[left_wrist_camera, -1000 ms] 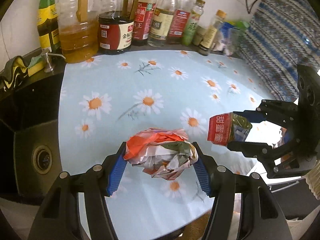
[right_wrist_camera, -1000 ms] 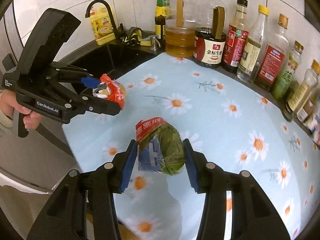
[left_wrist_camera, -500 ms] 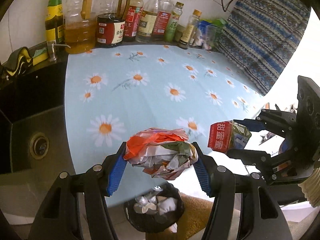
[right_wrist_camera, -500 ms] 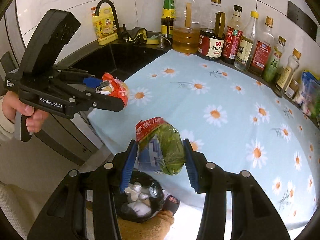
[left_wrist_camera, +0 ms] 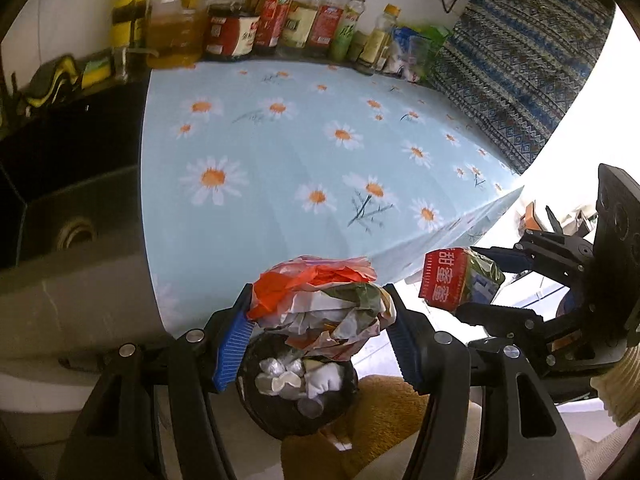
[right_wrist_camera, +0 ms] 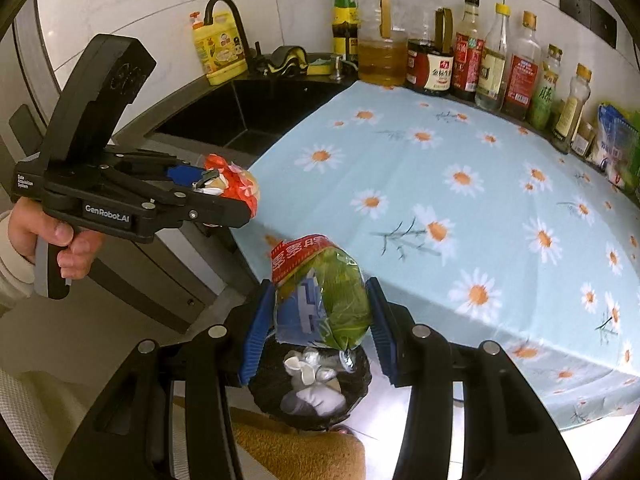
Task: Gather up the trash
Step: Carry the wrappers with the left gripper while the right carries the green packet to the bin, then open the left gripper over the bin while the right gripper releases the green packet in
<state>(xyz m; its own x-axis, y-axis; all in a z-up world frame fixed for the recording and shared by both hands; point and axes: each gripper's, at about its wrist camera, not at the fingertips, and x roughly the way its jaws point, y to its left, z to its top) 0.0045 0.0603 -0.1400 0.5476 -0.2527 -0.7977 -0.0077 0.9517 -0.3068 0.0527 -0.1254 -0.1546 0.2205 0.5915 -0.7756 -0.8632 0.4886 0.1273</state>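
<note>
My left gripper [left_wrist_camera: 320, 340] is shut on a crumpled red and white wrapper [left_wrist_camera: 320, 304] and holds it above a black trash bin [left_wrist_camera: 296, 388] on the floor. The bin holds white crumpled trash. My right gripper [right_wrist_camera: 320, 328] is shut on a green and blue snack bag with a red label [right_wrist_camera: 320, 292], also above the bin [right_wrist_camera: 312, 388]. The right gripper shows in the left wrist view [left_wrist_camera: 480, 280] at the right with its bag [left_wrist_camera: 456, 280]. The left gripper shows in the right wrist view [right_wrist_camera: 244, 196] at the left with its wrapper [right_wrist_camera: 232, 180].
The counter with a blue daisy cloth [left_wrist_camera: 300, 152] lies beyond the bin. Bottles [right_wrist_camera: 440, 64] line its back edge. A black sink [right_wrist_camera: 256, 108] with a tap is to the left. A brown mat [left_wrist_camera: 384, 424] lies under the bin.
Both grippers have pulled back off the counter edge with their trash. They now hang over the bin on the floor, which has come fully into view.
</note>
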